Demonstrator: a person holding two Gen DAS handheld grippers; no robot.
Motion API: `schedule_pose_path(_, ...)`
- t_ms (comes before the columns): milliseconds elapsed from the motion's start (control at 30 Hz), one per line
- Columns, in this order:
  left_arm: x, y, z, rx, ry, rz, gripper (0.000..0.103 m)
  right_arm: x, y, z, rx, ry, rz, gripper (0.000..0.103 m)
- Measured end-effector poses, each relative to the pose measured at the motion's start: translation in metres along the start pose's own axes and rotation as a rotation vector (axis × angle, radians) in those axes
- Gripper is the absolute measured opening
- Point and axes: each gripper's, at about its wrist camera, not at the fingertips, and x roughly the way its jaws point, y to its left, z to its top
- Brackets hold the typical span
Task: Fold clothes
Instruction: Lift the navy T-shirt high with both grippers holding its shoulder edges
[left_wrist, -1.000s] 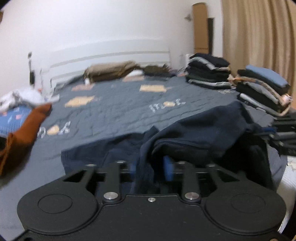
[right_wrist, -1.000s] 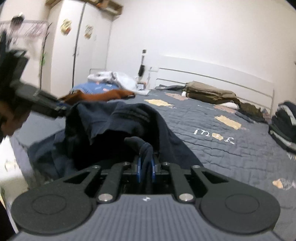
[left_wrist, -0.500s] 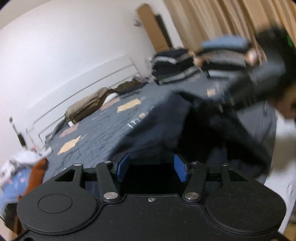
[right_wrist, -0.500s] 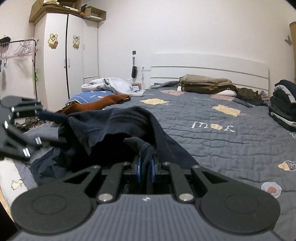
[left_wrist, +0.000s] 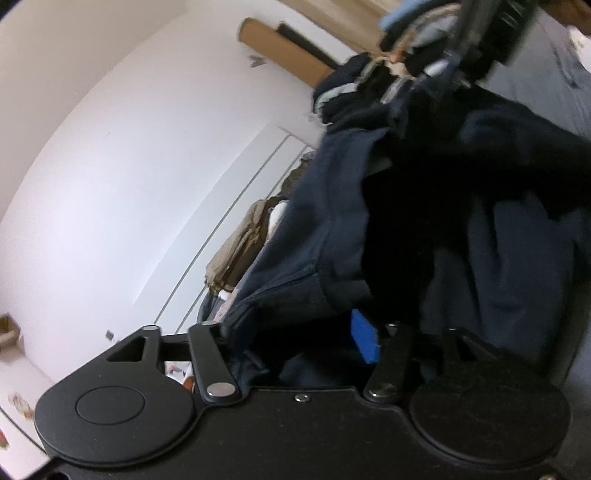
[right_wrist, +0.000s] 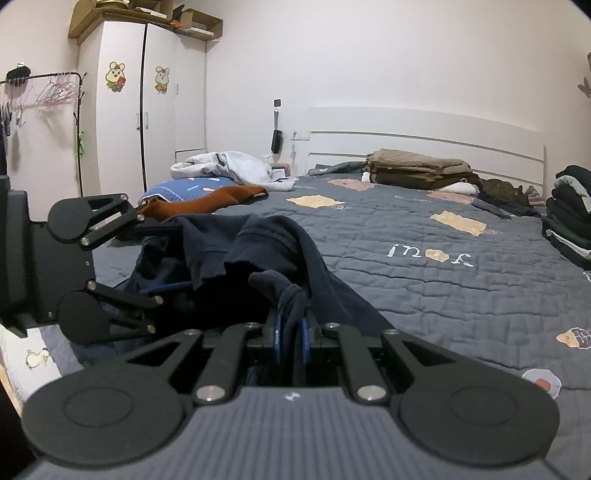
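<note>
left wrist view is rolled and blurred; the upper right is unreadable. the left gripper (left_wrist: 295, 334) shows only one blue pad (left_wrist: 364, 341); the other is buried under cloth. its jaws have just been opening and stand apart, with a fold of the navy garment (right_wrist: 236, 251) lying loose between them. the right gripper (right_wrist: 290, 334) is clenched on a bunched edge of that garment, both blue pads pressing it. the garment lies heaped at the near edge of the bed (right_wrist: 461, 280), toward its left corner. counted: one navy garment, one rust-coloured garment (right_wrist: 210, 199), one tan folded pile (right_wrist: 417, 170) by the headboard, one dark stack (right_wrist: 570, 218) cut off at the right edge.
</note>
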Motion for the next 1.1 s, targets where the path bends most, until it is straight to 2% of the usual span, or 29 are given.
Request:
schedule_pose_path(100,0.003,-0.013,0.001,0.080,-0.014,0.013,0.065,-0.001,0.000,-0.001,-0.009,0.008,0.010,0.010)
schedule_pose_path(233,0.006,-0.014,0.004,0.092,-0.058,0.092,0.065,-0.003,0.004,-0.003,-0.036,0.017,0.019,0.010)
schedule_pose_path(300,0.007,-0.012,0.005,0.078,-0.066,0.092,0.063,-0.003,0.004,-0.004,-0.036,0.019,0.024,0.010)
schedule_pose_path(367,0.011,-0.014,0.003,0.089,-0.054,0.065,0.040,-0.003,0.003,-0.004,-0.035,0.022,0.029,0.010)
schedule_pose_path(400,0.013,-0.013,0.002,0.080,-0.039,0.039,0.017,-0.004,0.004,-0.005,-0.035,0.023,0.030,0.010)
schedule_pose_path(467,0.012,-0.004,0.005,0.004,-0.023,-0.007,0.012,-0.005,0.004,-0.005,-0.035,0.019,0.029,0.010)
schedule_pose_path(567,0.009,0.021,0.009,-0.148,-0.026,-0.037,0.010,-0.010,0.000,-0.002,-0.020,0.000,0.018,0.010)
schedule_pose_path(800,-0.024,0.094,0.025,-0.470,-0.138,-0.006,0.009,-0.036,-0.023,0.024,0.096,-0.117,-0.023,0.009)
schedule_pose_path(867,-0.033,0.112,0.031,-0.509,-0.167,-0.010,0.009,-0.044,-0.030,0.035,0.126,-0.144,-0.021,0.008)
schedule_pose_path(1100,-0.079,0.156,0.054,-0.533,-0.239,0.020,0.008,-0.068,-0.036,0.069,0.124,-0.214,-0.001,0.008)
